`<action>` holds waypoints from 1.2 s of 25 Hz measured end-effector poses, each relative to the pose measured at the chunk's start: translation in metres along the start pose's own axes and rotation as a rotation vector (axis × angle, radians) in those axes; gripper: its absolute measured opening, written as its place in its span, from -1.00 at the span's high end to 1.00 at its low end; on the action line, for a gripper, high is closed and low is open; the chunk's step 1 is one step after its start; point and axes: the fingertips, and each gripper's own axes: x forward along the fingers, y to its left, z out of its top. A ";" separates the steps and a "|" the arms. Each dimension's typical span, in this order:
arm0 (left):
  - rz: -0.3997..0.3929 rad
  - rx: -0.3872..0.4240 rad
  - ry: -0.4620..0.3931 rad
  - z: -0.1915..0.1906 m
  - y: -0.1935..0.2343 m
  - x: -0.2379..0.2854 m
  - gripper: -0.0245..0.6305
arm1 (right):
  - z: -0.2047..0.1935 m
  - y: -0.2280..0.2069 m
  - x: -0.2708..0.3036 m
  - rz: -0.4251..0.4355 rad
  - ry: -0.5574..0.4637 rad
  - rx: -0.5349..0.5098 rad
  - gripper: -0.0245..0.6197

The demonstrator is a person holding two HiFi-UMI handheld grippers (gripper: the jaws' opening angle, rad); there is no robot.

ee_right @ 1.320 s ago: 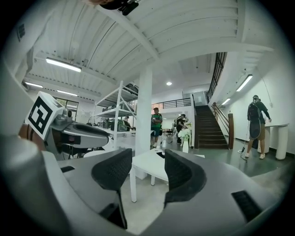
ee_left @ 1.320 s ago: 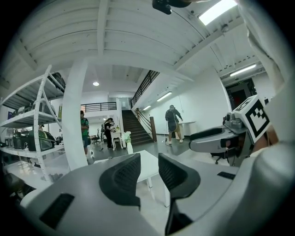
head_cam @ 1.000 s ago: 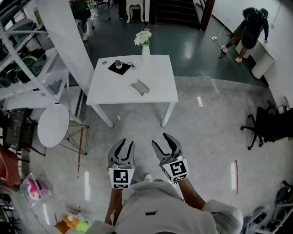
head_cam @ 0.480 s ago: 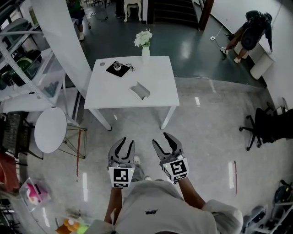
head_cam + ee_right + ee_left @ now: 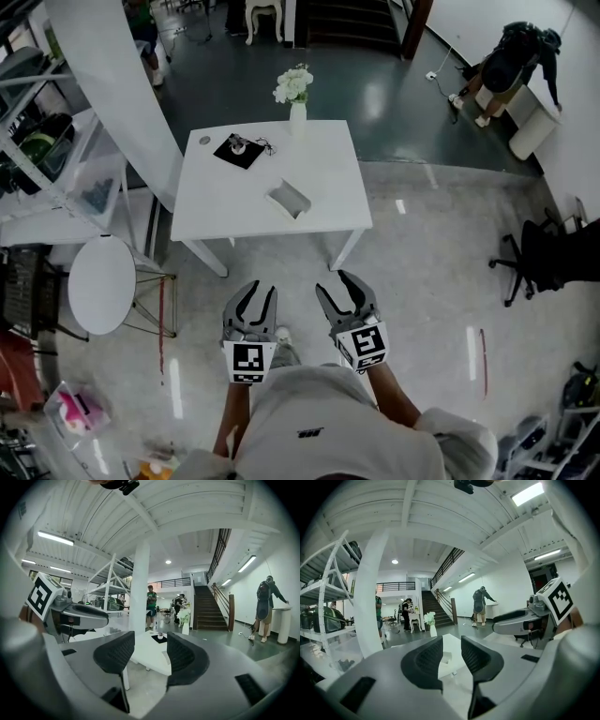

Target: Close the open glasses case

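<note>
Task not begun. Pale grey rectangular glasses case (image 5: 289, 200), open, on white square table (image 5: 216, 214) nr centre, well apart from both grippers. Left gripper (image 5: 255, 298): jaws apart, nothing btwn. Right gripper (image 5: 336, 291): jaws apart, empty too. Both over floor, short of table. Remaining, by judgement: approach, reach case, fold lid shut.

Landmark: white table (image 5: 323, 183), ahead of me.
Floor (image 5: 422, 272): pale, speckled on my side of the table; dark, glossy beyond.
Left of table: white pillar (image 5: 117, 84), metal shelving (image 5: 56, 141), round side table (image 5: 101, 284).
Beyond table: staircase (image 5: 352, 21).
Right of table: black office chair (image 5: 553, 258).
Light: ceiling strip lights (image 5: 55, 537).
</note>
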 end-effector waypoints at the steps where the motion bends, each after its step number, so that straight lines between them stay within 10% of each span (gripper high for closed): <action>1: -0.005 0.002 -0.001 0.001 0.005 0.005 0.52 | 0.000 -0.001 0.006 -0.003 0.005 -0.002 0.25; 30: -0.145 0.009 -0.033 -0.006 0.110 0.124 0.52 | 0.022 -0.027 0.156 -0.109 -0.011 0.002 0.30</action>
